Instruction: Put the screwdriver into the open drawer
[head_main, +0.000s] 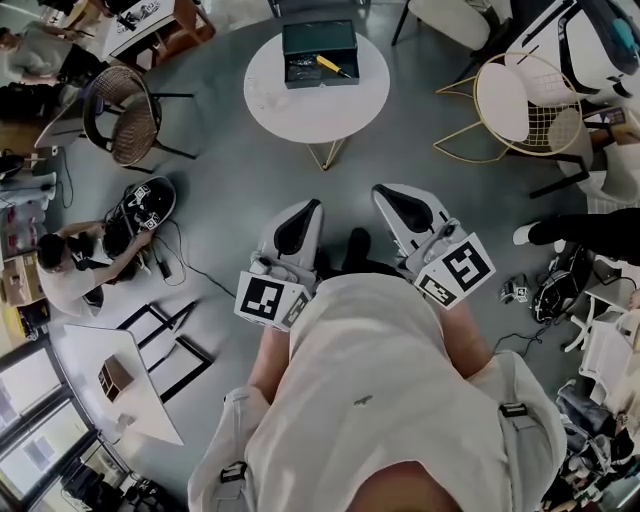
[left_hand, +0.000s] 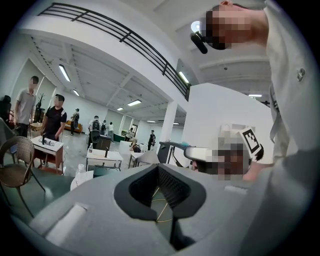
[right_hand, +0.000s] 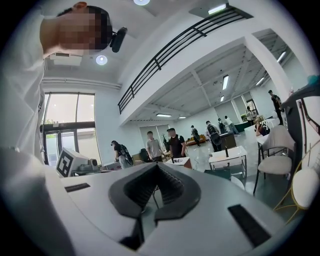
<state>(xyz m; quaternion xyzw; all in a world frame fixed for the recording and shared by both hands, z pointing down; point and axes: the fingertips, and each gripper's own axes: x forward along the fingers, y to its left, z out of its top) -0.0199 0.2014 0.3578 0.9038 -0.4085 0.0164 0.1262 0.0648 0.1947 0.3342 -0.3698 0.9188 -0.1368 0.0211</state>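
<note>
A round white table (head_main: 300, 115) stands ahead of me on the grey floor. On it sits a dark green box with an open drawer (head_main: 320, 72) at its near side. A yellow-handled screwdriver (head_main: 333, 66) appears to lie in that drawer. Both grippers hang close to my body, well short of the table. The left gripper (head_main: 311, 206) (left_hand: 159, 169) is shut, its black pads meeting at the tips with nothing between them. The right gripper (head_main: 382, 190) (right_hand: 157, 167) is shut and empty too. Both gripper views point out across the hall, so neither shows the box.
A wicker chair (head_main: 125, 115) stands left of the table and a white chair with a gold wire frame (head_main: 520, 105) right of it. A person crouches on the floor at my left (head_main: 70, 265) among cables. Several people stand far off in the hall.
</note>
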